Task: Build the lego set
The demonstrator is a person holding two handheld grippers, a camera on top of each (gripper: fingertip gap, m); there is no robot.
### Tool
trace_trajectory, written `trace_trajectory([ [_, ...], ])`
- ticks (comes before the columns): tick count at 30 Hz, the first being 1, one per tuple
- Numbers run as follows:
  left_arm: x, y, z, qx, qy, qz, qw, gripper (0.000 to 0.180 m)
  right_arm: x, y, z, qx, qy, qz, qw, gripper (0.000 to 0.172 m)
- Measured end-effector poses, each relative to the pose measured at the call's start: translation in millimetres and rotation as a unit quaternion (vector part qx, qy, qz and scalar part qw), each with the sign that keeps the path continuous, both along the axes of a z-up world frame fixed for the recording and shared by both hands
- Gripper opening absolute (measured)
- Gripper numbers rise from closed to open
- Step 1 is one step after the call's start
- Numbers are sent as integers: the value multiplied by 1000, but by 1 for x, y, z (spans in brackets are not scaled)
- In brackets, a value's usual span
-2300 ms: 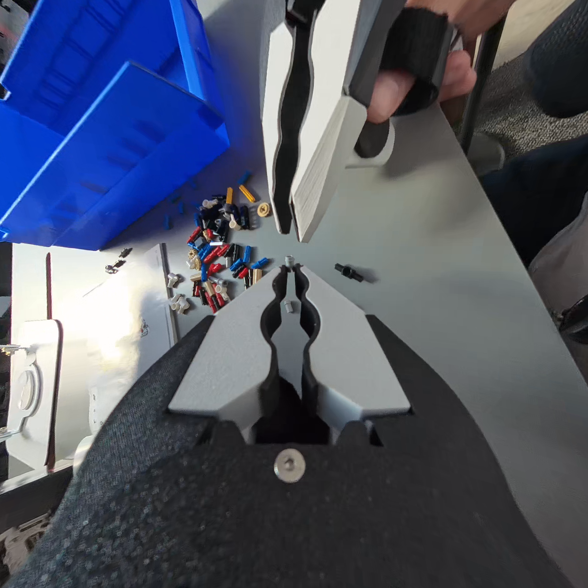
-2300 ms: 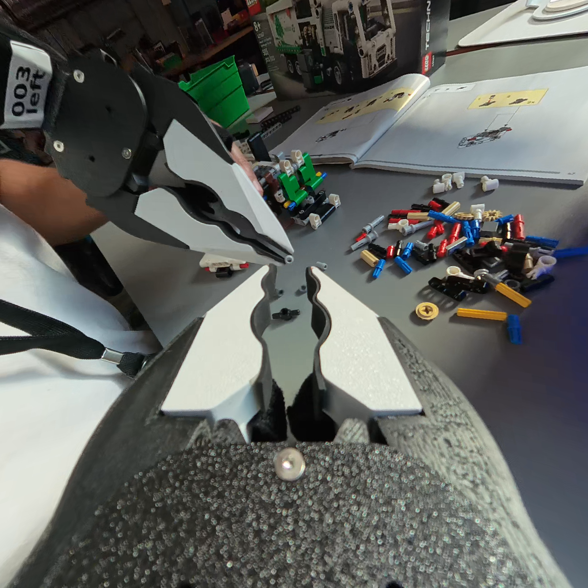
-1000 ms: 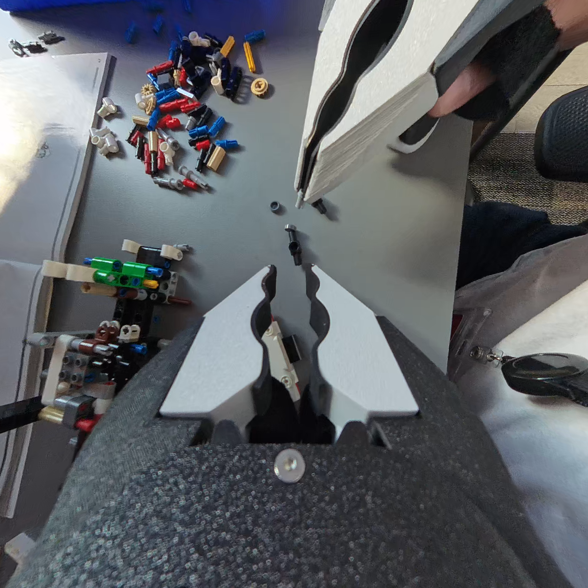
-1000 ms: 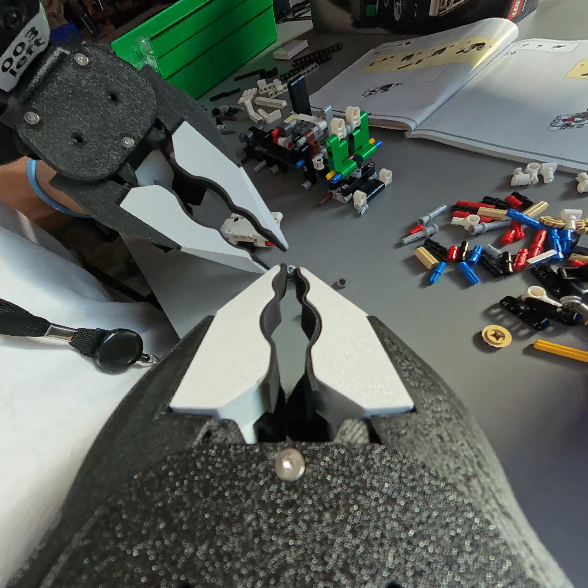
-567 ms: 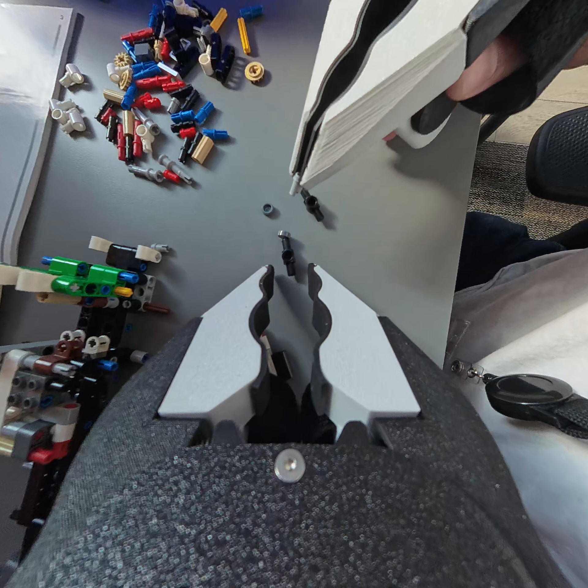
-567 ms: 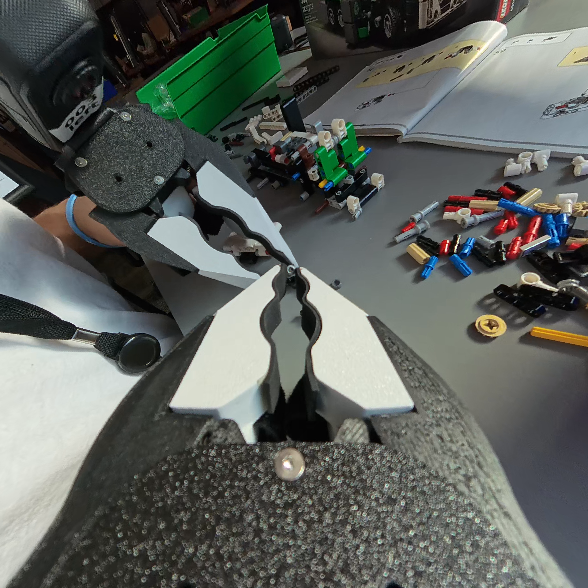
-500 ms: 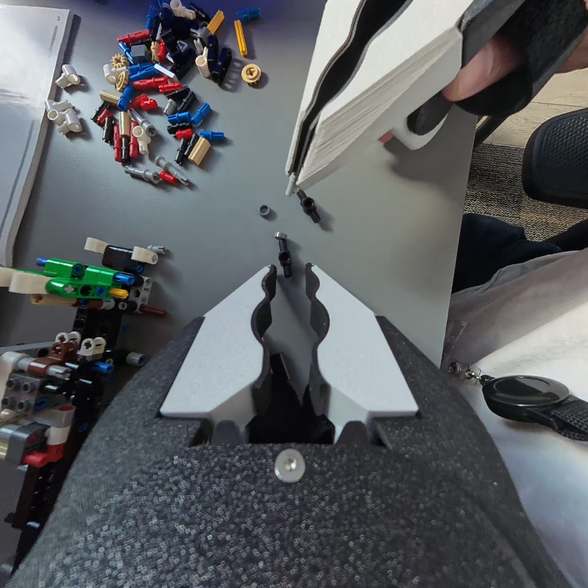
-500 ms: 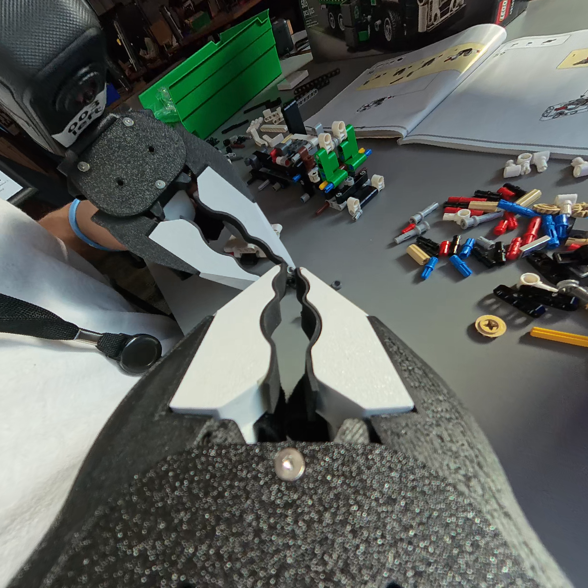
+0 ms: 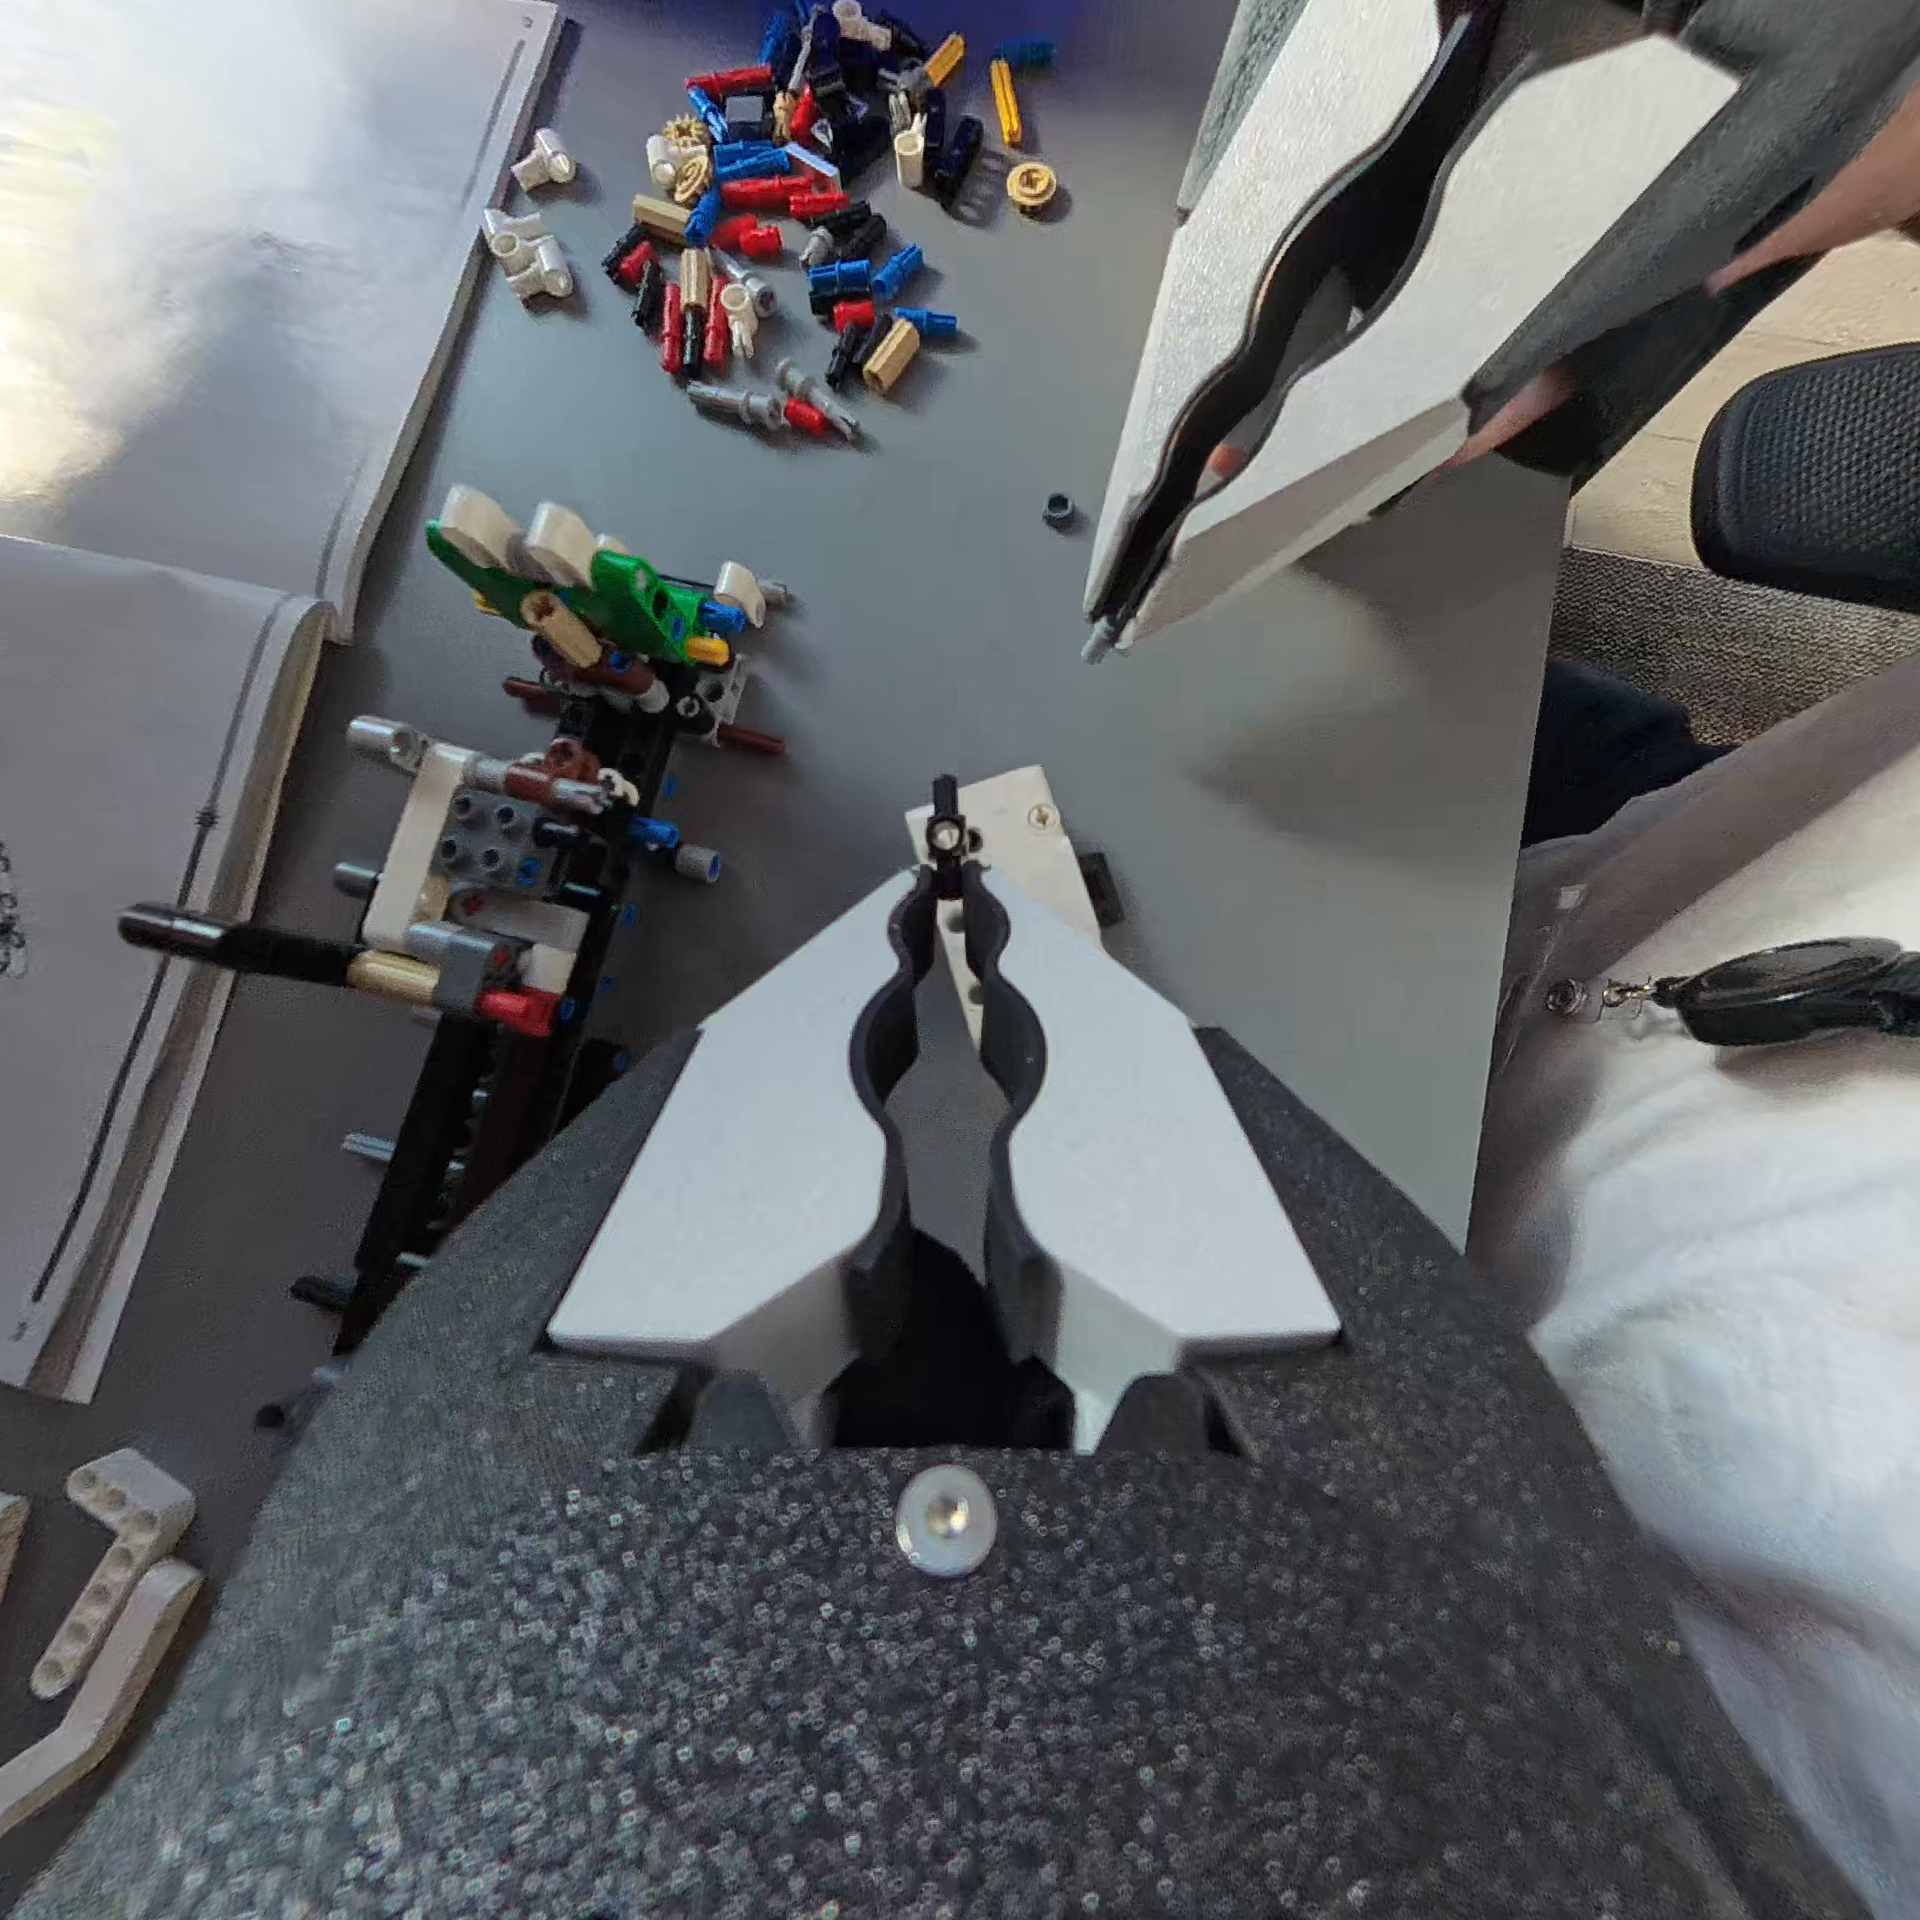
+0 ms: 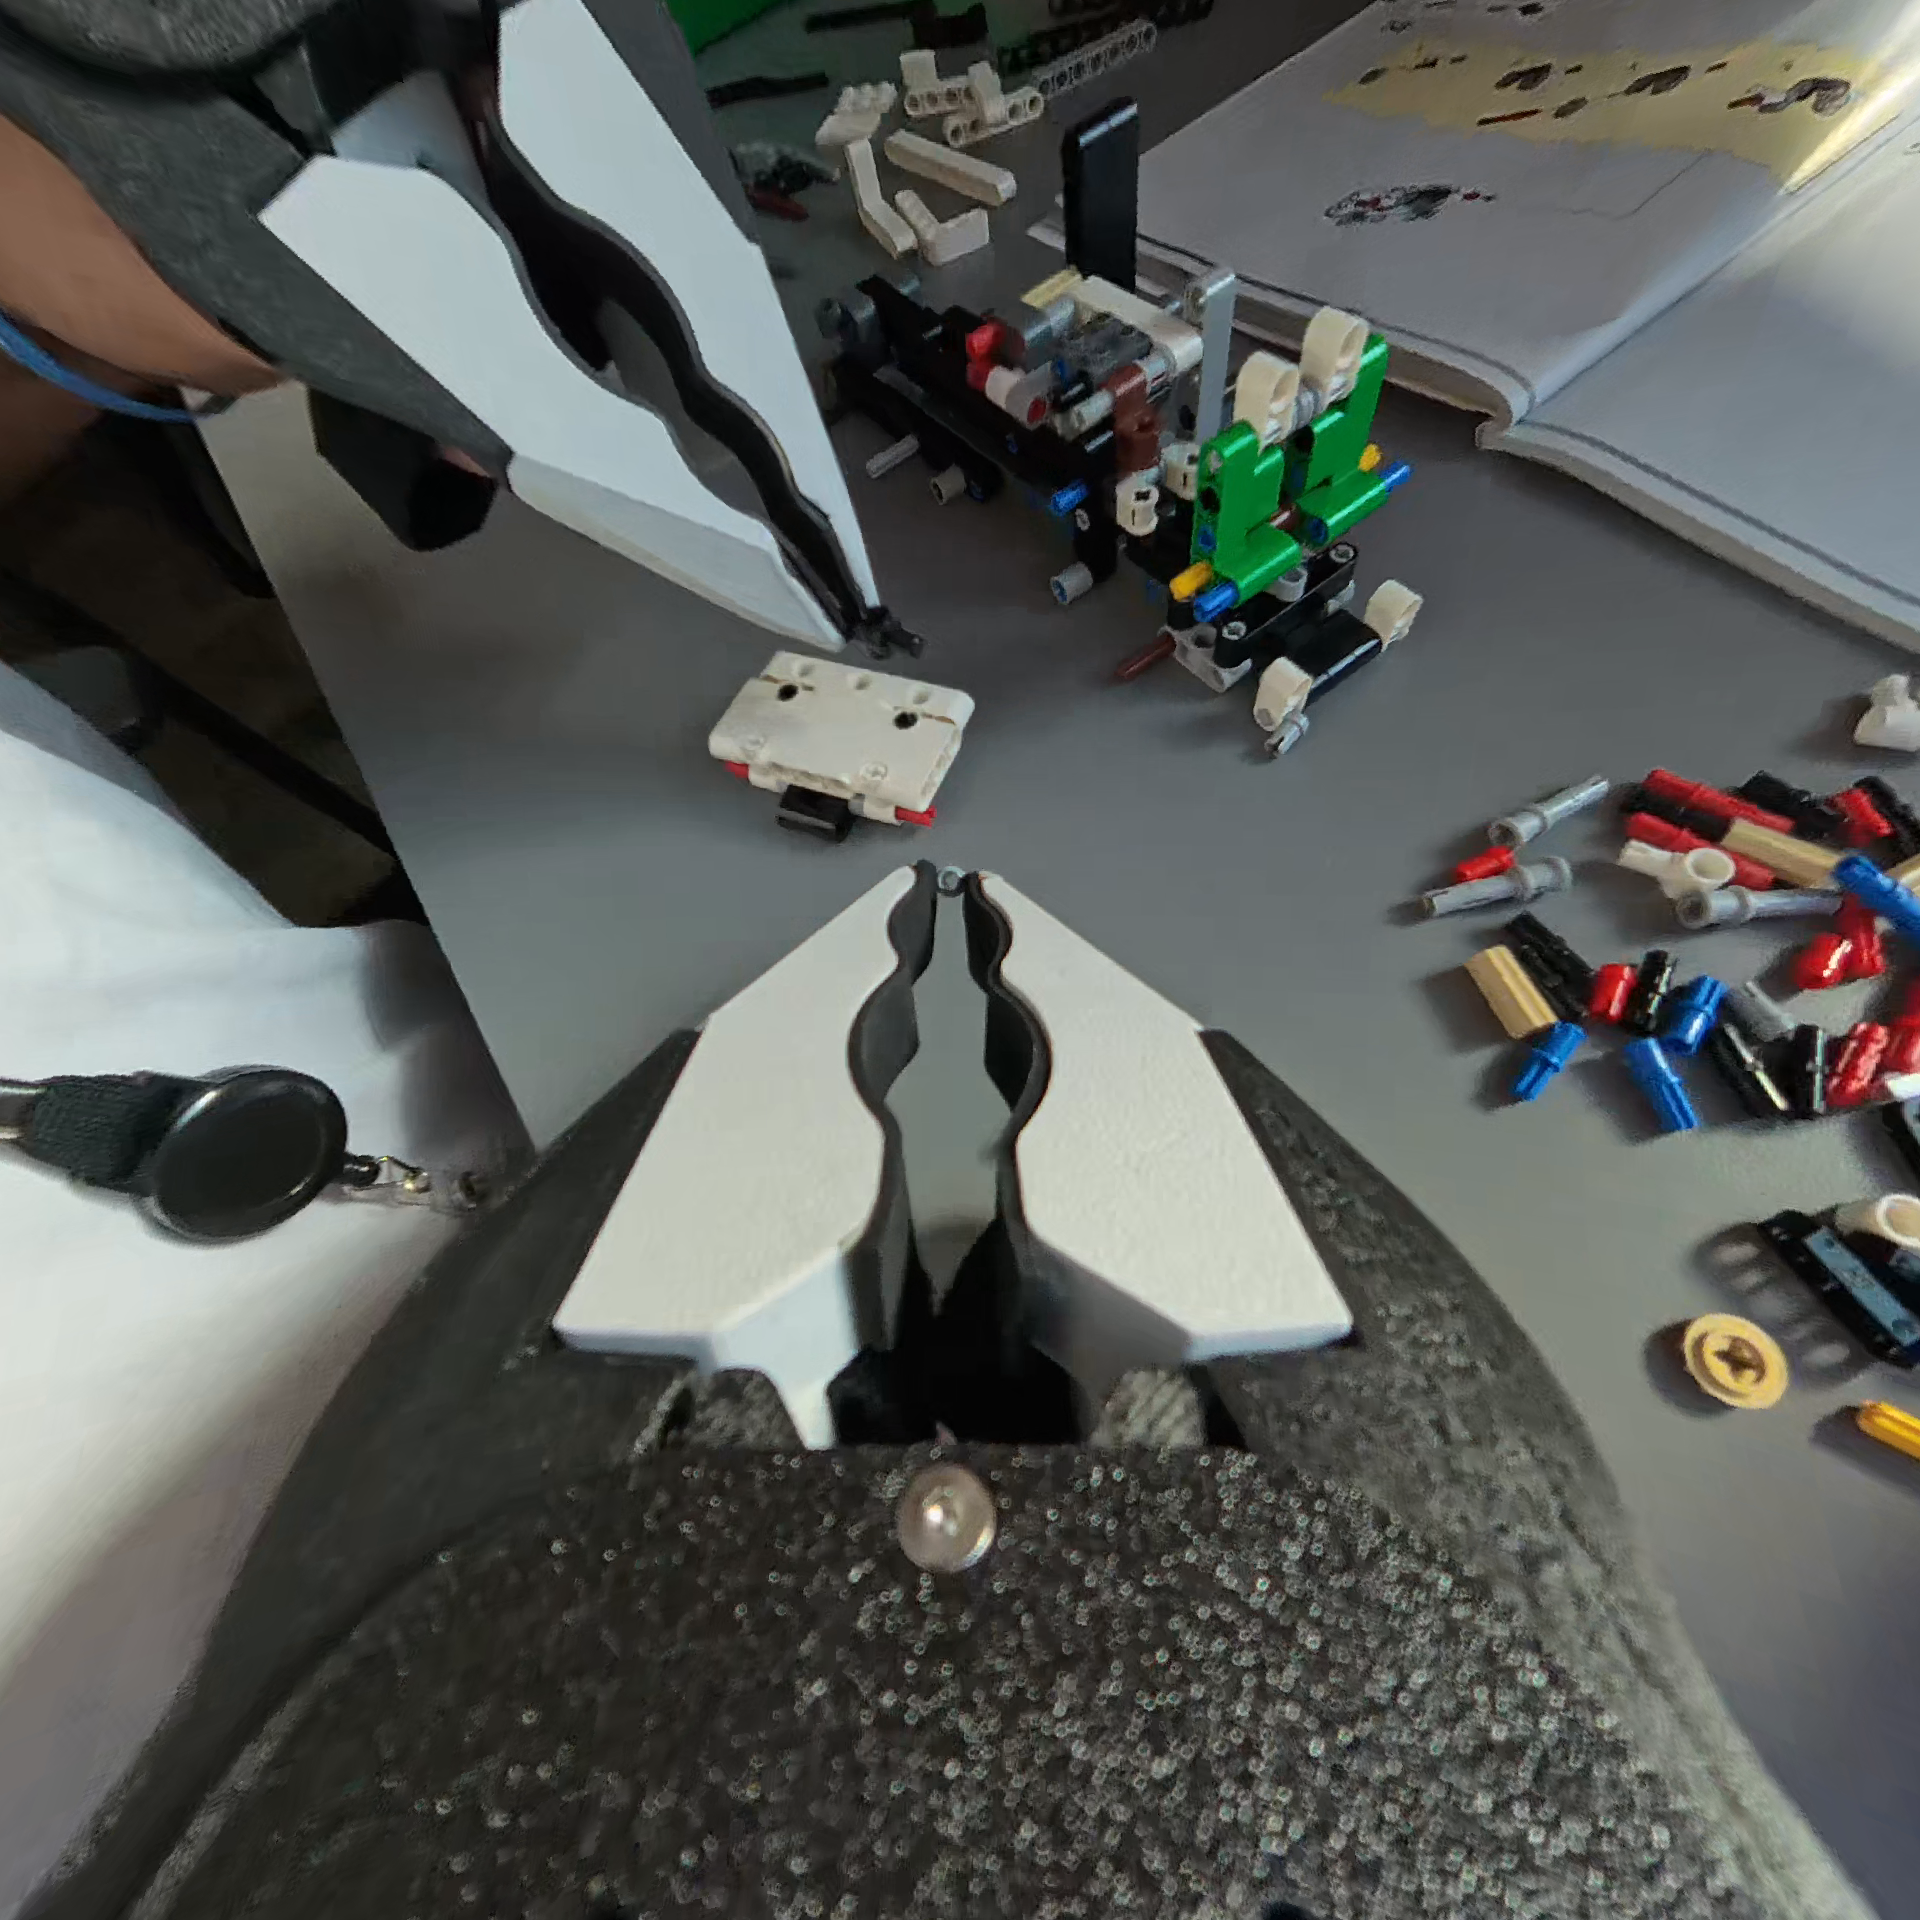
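Observation:
My left gripper (image 9: 943, 885) is shut on a small black connector (image 9: 943, 831) with a round hole, which sticks out past the fingertips. Under it a flat white block (image 9: 1031, 854) lies on the grey table. In the right wrist view the left gripper (image 10: 878, 627) hangs just above the far edge of that white block (image 10: 842, 732), with the black connector (image 10: 898, 637) at its tips. My right gripper (image 10: 948, 885) is shut on a small grey pin (image 10: 948, 880). It also shows in the left wrist view (image 9: 1108, 632), raised, with the grey pin (image 9: 1095, 647) at its tip.
A partly built model with green parts (image 9: 613, 603) (image 10: 1283, 488) stands left of the block. A pile of small coloured pins (image 9: 790, 229) (image 10: 1714, 956) and an open booklet (image 9: 208, 260) (image 10: 1558, 208) lie beyond. A small dark bush (image 9: 1058, 509) lies loose. The table edge (image 9: 1496, 831) meets a person's white shirt. Left tips to right tips: about 6 centimeters. The right tips stand about 5 centimeters off the small dark bush (image 9: 1058, 509).
My left gripper closed on the black connector that lay on the table in front of it and lifted it over the white block. My right gripper stayed shut on the grey pin and rose.

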State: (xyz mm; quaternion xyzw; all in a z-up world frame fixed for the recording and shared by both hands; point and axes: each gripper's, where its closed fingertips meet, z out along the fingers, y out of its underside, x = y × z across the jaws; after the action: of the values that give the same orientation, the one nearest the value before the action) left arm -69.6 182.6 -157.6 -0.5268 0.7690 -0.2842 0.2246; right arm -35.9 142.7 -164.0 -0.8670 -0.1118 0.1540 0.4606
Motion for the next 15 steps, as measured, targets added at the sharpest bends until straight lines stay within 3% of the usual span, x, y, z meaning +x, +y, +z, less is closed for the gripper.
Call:
trace_trajectory([
  [8, -38, 8, 5, 15, -35, -6, 999, 2, 16, 29, -21, -23, -232, -35, 972, 4],
  [15, -48, 9, 7, -7, -66, -10, 998, 2, 18, 27, -22, -45, -220, -50, 973, 13],
])
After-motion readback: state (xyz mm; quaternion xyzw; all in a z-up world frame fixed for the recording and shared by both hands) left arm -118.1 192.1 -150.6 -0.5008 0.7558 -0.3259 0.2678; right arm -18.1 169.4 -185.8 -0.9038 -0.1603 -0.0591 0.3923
